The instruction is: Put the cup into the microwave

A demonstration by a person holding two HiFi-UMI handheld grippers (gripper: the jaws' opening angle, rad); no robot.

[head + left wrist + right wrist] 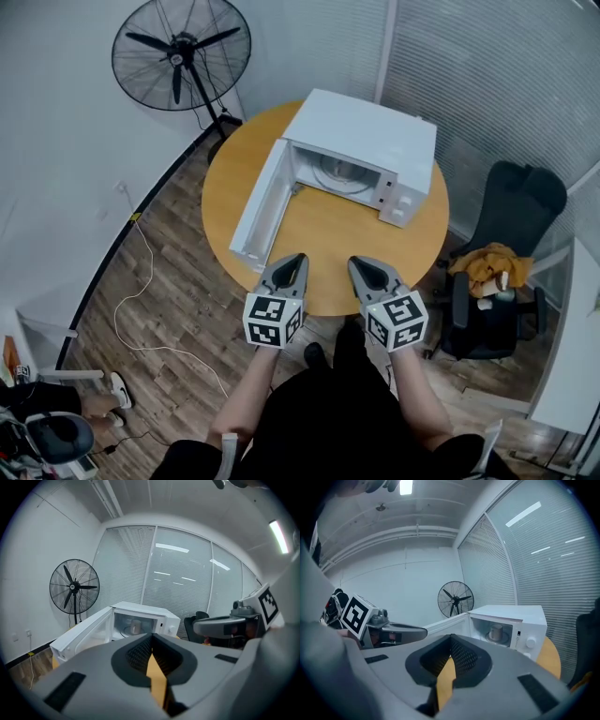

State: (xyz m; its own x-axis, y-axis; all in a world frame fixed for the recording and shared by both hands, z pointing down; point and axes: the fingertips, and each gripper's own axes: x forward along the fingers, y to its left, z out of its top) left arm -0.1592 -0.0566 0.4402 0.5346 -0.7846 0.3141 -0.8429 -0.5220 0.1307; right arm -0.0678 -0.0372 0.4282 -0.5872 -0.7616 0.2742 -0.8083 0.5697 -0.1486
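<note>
Left claw (pixel 296 257) and right claw (pixel 358 262): both pressed together, empty, over near edge of counter (pixel 328 258). Cup (pixel 496 631) ahead of both, upright inside microwave (pixel 366 131). Door (pixel 258 211) open, ahead of left claw. Risk: hard shove on door jolts microwave, tips cup.

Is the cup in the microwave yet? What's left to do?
Done: the cup already stands on the round plate inside the microwave.
In hand: nothing. The left gripper and right gripper sit over the near edge of the table, jaws together and empty.
Left: only the door, which hangs wide open, if it should be shut.
</note>
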